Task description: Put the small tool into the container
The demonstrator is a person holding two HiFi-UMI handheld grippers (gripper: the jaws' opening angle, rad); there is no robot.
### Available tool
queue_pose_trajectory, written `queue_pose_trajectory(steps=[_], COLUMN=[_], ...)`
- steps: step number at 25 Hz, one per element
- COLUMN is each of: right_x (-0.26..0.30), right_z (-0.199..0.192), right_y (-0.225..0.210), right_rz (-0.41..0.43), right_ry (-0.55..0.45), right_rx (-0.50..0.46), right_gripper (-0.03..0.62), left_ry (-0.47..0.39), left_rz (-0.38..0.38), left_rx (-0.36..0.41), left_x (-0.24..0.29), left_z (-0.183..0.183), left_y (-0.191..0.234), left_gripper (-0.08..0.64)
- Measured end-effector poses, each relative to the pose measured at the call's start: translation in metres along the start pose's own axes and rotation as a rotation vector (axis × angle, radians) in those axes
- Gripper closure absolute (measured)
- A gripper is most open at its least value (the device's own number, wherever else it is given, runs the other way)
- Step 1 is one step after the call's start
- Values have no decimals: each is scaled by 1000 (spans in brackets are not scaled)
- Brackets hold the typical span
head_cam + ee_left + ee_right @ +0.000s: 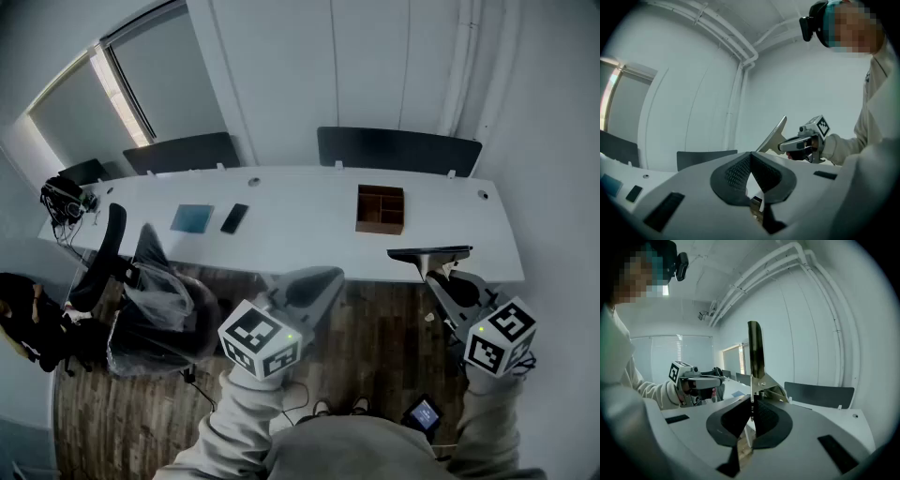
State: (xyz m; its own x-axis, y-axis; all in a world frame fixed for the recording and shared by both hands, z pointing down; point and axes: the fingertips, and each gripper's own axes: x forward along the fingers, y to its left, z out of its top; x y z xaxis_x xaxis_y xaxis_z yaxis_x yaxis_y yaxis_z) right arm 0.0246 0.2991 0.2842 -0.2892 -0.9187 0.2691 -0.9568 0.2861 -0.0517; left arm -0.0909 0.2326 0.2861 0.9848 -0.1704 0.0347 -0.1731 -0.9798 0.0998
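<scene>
The small tool, a scraper with a dark flat blade (755, 350) on a metal neck, stands upright between the pads of my right gripper (751, 411), which is shut on it. In the head view the right gripper (439, 275) holds the tool (429, 253) just short of the white table's near edge (309, 267). The container, a brown wooden box (380, 208) with compartments, sits on the table beyond the tool. My left gripper (326, 277) hangs in front of the table, shut with nothing in it (750, 172). The left gripper view shows the tool (772, 136) off to the right.
A blue pad (192, 218) and a black phone (234, 217) lie on the table's left half. Dark chairs (398, 148) stand behind the table. An office chair under clear plastic (155, 305) stands at the left. A small device (424, 412) lies on the wooden floor by my feet.
</scene>
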Motion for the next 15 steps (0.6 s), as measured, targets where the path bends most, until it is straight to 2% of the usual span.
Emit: queue_pose_trajectory(steps=[3, 9, 15], right_x=[2, 3, 5], right_z=[-3, -15, -27], right_y=[-1, -10, -17], right_rz=[3, -16, -15], right_ry=[3, 20, 21], right_rx=[6, 36, 83], right_gripper=[570, 571, 571], left_ry=[-6, -28, -10], left_rz=[-10, 45, 24], left_rx=[-4, -13, -6], left_x=[3, 2, 11], left_z=[-2, -1, -6], left_y=[-1, 11, 7], left_gripper=[558, 558, 558])
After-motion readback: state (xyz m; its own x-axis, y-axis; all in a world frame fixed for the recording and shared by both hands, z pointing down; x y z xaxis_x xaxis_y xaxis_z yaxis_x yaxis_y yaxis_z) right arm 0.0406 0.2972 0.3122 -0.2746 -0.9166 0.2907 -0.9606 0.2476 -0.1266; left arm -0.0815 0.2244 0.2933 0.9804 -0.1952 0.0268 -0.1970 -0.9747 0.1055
